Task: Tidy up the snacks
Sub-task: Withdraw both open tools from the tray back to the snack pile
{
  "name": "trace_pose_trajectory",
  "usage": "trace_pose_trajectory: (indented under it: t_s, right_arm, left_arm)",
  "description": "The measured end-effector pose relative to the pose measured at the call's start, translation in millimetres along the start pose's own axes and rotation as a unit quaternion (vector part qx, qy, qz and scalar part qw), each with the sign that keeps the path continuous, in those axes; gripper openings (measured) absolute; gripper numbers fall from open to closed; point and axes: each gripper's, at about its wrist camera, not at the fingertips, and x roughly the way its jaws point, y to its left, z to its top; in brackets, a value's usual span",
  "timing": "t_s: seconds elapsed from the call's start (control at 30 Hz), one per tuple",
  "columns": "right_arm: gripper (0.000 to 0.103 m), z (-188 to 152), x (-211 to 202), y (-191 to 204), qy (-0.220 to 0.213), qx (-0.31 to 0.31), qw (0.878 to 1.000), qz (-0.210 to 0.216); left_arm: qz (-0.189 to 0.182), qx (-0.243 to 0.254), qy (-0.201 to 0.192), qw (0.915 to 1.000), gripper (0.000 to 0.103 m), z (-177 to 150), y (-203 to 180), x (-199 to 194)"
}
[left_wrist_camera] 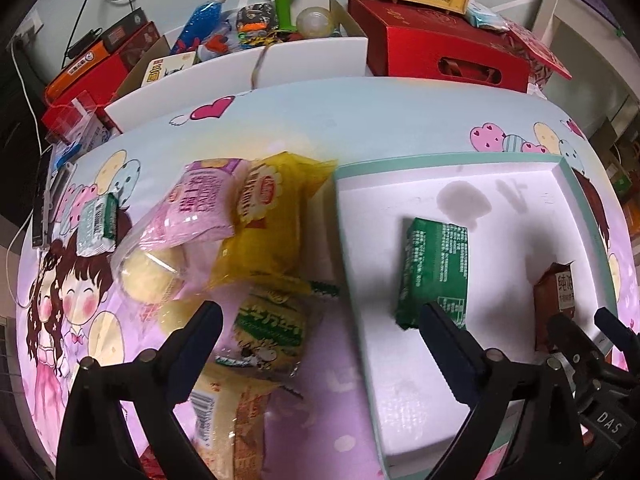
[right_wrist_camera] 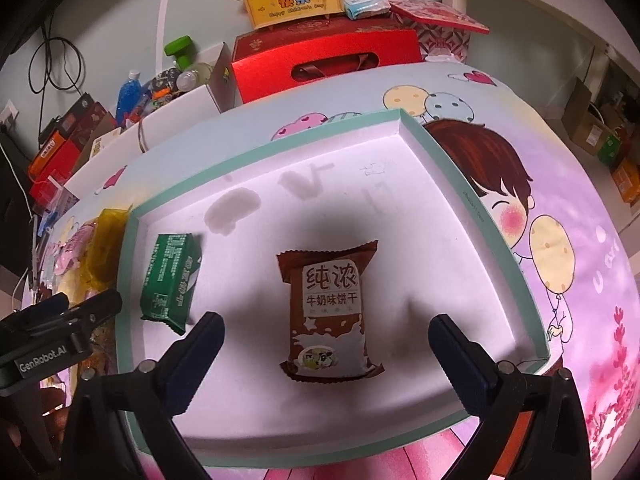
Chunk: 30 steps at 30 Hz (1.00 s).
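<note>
Spreading wide under both cameras — surface: a cartoon-printed cloth, pink and pale blue, carries everything.
Tray: a shallow white tray with a mint-green rim sits on the surface, right of the loose snack heap.
Red box: sits at the far edge of the surface, a yellow sign on top of it.
Snack heap: loose packets lie on the surface just left of the tray, overlapping one another.
Yellow packet: up against the tray's left rim, partly under its pink neighbour.
Pink packet: lying tilted, overlapping the yellow one.
Brown biscuit packet: flat on the tray floor, label up, between the right hand-held gripper's spread fingers, and neither finger touches it.
Green packet: flat in the tray's left part, near the rim, apart from the brown one.
Right hand-held gripper: fingers spread wide over the tray, nothing pinched.
Left hand-held gripper: also spread wide, straddling the tray's left rim; one finger over the heap, the other by the green packet's near end, gripping nothing.
</note>
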Motion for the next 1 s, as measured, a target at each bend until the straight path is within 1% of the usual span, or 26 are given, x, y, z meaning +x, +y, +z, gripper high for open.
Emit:
trace_pose_trajectory:
  t_s: [0.1,0.2,0.27,0.37,0.53,0.63,0.83,1.0]
  right_arm:
    - [0.103,-2.9,-5.2,5.3,-0.005,-0.002,1.000,0.006]
    - [0.103,-5.3,-12.1,13.5,-0.011,-0.010,1.000,0.012]
    - [0.103,-7.7,-18.6,20.5,-0.017,-0.015,1.000,0.020]
    - [0.103,-12.2,-28.5,32.3,-0.025,-0.024,0.999,0.031]
    - [0.103,-22.0,-43.4,57.9,-0.033,-0.041,0.997,0.053]
    - [0.103,-28.4,-48.4,77.7,-0.032,-0.058,0.995,0.072]
    - [0.103,-41.8,-44.2,122.2,-0.010,-0.092,0.990,0.109]
    - [0.103,-52.2,-39.1,154.6,0.001,-0.120,0.985,0.126]
  left_arm:
    - [-0.002,0.000,-0.006,1.0000,0.099,-3.9,8.6,-8.2]
    - [0.009,0.002,-0.006,0.9999,0.098,-8.0,19.5,-17.3]
    - [0.017,-0.004,-0.008,0.9998,0.098,-11.6,28.8,-24.7]
    - [0.016,-0.015,-0.012,0.9997,0.098,-19.3,44.3,-36.7]
    - [0.005,-0.048,-0.017,0.9987,0.098,-38.3,74.4,-52.0]
    - [0.008,-0.066,-0.019,0.9976,0.098,-51.9,94.1,-56.9]
    - [0.024,-0.113,-0.009,0.9932,0.098,-80.8,135.6,-52.3]
    - [0.029,-0.156,0.005,0.9873,0.098,-110.3,165.5,-41.5]
